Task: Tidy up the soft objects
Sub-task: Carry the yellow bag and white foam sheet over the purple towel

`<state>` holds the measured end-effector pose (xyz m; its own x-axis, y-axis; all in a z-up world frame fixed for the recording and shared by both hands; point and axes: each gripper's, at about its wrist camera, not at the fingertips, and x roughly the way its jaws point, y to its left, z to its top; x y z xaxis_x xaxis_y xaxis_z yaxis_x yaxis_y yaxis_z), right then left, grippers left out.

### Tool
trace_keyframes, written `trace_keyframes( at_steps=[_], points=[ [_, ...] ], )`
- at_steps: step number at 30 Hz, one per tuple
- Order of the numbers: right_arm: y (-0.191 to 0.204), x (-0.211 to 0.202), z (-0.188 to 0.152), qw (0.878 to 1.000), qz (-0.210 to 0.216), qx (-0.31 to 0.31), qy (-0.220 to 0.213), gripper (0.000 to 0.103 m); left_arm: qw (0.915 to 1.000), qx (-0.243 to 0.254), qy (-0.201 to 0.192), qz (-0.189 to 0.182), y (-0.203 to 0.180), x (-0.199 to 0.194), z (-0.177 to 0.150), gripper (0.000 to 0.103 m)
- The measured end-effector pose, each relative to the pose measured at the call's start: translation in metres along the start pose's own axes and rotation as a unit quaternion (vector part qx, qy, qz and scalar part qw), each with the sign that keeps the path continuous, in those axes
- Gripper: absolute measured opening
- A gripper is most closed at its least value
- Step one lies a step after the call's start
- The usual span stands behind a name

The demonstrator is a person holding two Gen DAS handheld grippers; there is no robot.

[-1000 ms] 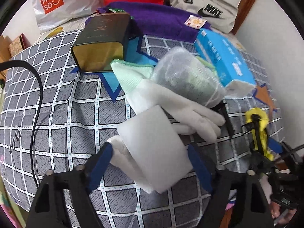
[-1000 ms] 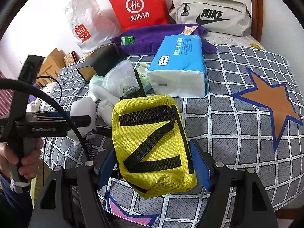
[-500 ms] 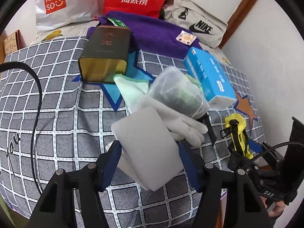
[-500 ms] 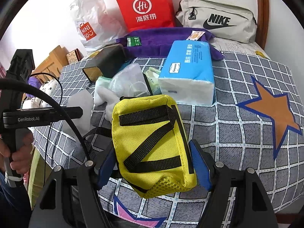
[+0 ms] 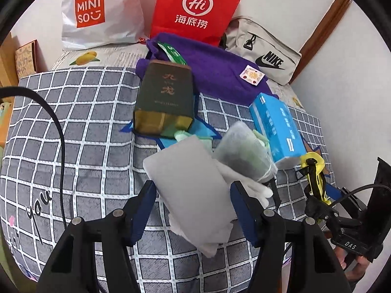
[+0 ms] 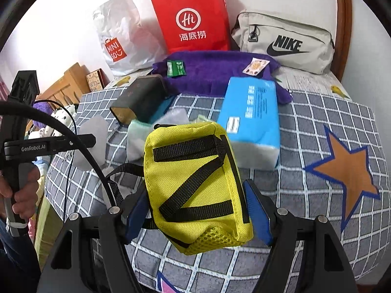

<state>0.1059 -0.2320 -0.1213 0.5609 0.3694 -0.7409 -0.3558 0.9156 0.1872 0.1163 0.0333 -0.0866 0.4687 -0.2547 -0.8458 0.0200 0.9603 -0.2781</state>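
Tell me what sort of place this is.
Most likely a bedroom: everything lies on a bed with a checked, star-patterned cover, a wooden bed frame stands against the wall, and shopping bags lean at the head.

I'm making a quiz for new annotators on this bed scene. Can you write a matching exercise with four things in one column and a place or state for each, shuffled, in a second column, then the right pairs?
Things
1. white rectangular foam sponge
2. yellow fabric pouch with black straps
3. blue plastic-wrapped tissue pack
4. beige Nike fabric bag

Places or states
A. at the head of the bed, beside the red paper bag
B. held between the left gripper pads
C. lying on the checked bedspread, in front of the purple towel
D. held between the right gripper pads

Pairs: 1-B, 2-D, 3-C, 4-A
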Motion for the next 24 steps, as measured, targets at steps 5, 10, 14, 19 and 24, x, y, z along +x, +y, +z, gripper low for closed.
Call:
trace_keyframes(
  at_steps=[5, 10, 14, 19, 24],
  points=[
    [0.004, 0.004, 0.019, 1.000, -0.003, -0.004, 0.002, 0.073, 1.0000, 0.003, -0.006, -0.005, -0.001, -0.004, 0.013, 0.061],
    [0.007, 0.007, 0.039, 1.000, -0.005, -0.006, 0.000, 0.073, 0.9999, -0.001, -0.010, -0.012, 0.002, -0.004, 0.028, 0.061],
    [0.010, 0.010, 0.057, 1.000, -0.008, -0.010, -0.006, 0.073, 0.9998, 0.004, -0.014, -0.011, 0.006, -0.003, 0.046, 0.061],
    [0.014, 0.017, 0.082, 1.000, -0.010, -0.012, -0.010, 0.073, 0.9996, 0.012, -0.024, -0.007, 0.013, -0.003, 0.070, 0.061],
    [0.013, 0.027, 0.109, 1.000, -0.009, 0.000, -0.015, 0.073, 0.9993, 0.019, -0.031, -0.010, 0.019, 0.000, 0.096, 0.061]
  ],
)
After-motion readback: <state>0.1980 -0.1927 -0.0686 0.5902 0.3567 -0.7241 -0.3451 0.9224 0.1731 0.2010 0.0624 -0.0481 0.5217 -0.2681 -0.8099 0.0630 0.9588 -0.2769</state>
